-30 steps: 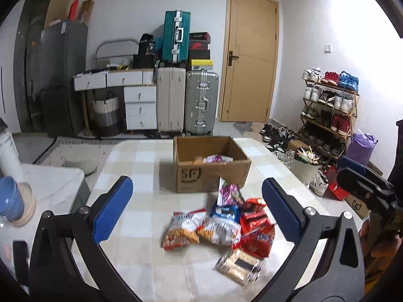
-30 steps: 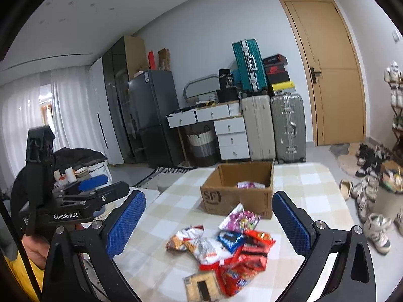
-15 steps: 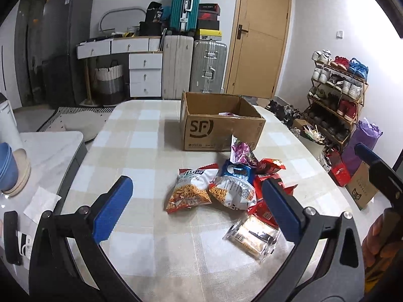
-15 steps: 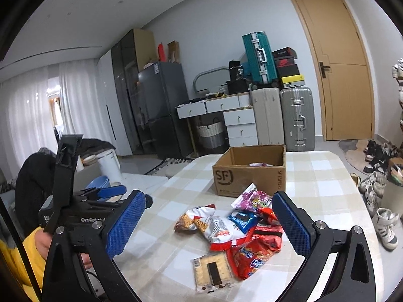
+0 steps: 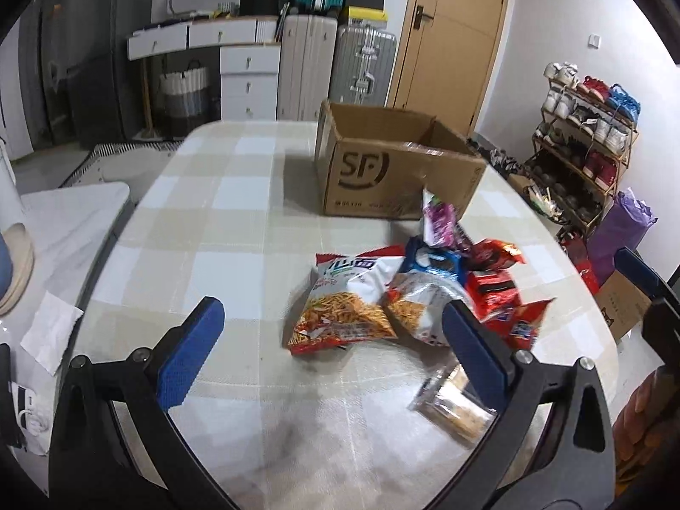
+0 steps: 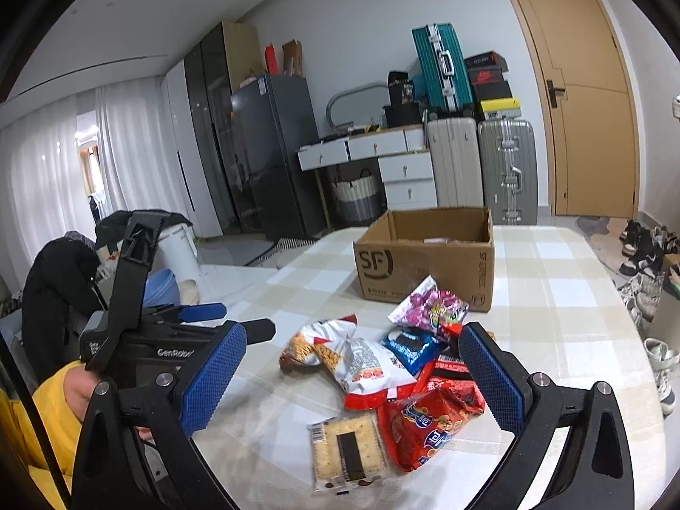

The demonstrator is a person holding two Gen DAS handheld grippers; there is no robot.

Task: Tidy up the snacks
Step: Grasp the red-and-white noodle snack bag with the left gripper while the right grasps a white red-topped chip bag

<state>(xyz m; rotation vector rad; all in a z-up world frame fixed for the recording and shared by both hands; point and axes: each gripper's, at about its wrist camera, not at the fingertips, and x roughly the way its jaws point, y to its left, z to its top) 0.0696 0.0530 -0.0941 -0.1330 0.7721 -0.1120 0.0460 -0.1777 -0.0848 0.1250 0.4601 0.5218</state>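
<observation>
A pile of snack packets lies on the checked table: an orange-and-white chip bag, a blue cookie pack, red packets, a purple packet and a clear cracker pack. An open SF cardboard box stands behind them with something inside. My left gripper is open and empty, above the table just before the chip bag. My right gripper is open and empty, over the cracker pack and a red packet. The box also shows in the right wrist view.
Suitcases, a white drawer unit and a door stand behind the table. A shoe rack is at the right. A white side table with bowls and a tissue is at the left.
Both grippers have dropped and moved forward towards the snack pile, and both views tilt down onto the table. Both stay open. The snacks have not moved.
</observation>
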